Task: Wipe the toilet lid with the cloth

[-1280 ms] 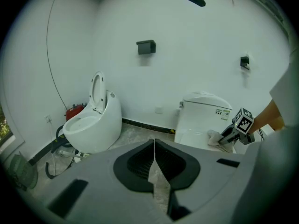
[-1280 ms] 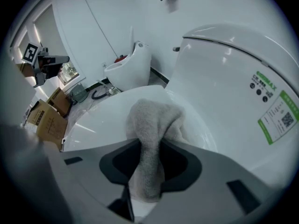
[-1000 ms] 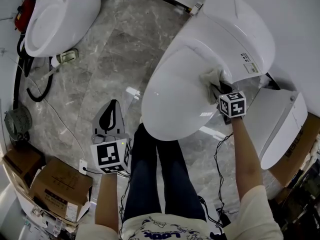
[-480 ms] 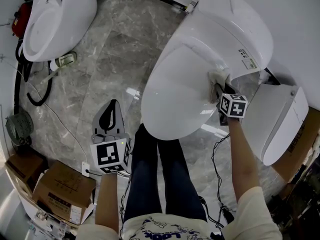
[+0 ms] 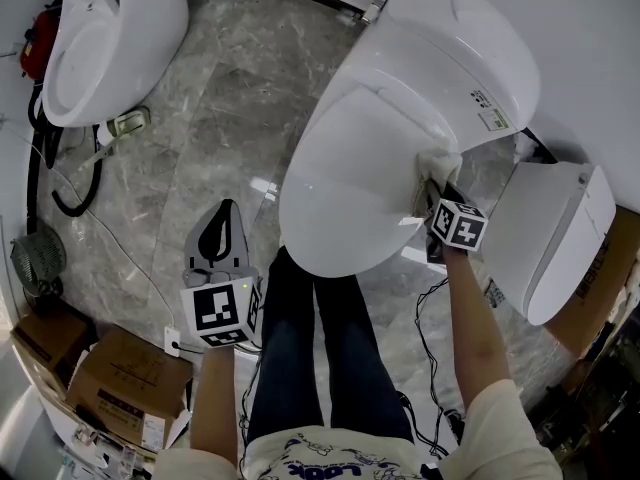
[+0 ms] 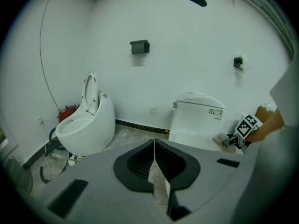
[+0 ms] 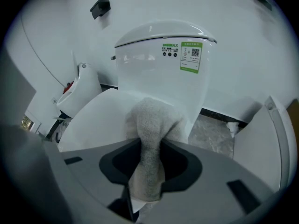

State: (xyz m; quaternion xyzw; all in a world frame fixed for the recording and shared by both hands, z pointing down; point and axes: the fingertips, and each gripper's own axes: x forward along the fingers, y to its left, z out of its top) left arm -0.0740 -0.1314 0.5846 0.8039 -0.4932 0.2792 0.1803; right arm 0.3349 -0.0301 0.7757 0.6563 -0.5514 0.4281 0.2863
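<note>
Over the toilet lid [image 5: 345, 183], the right hand-held gripper [image 5: 431, 186] is edging further toward the rear right rim, clenching the cloth [image 5: 439, 164] against it. The left hand-held gripper [image 5: 218, 232] is hanging closed on nothing. Wiping is underway; sweeping forward probably comes next.

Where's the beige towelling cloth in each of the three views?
Head view: the beige towelling cloth, right of centre, on the white toilet lid.
Left gripper view: cloth, small, right side.
Right gripper view: cloth, centre, between the jaws.
Shared landmark: green-and-white label.
</note>
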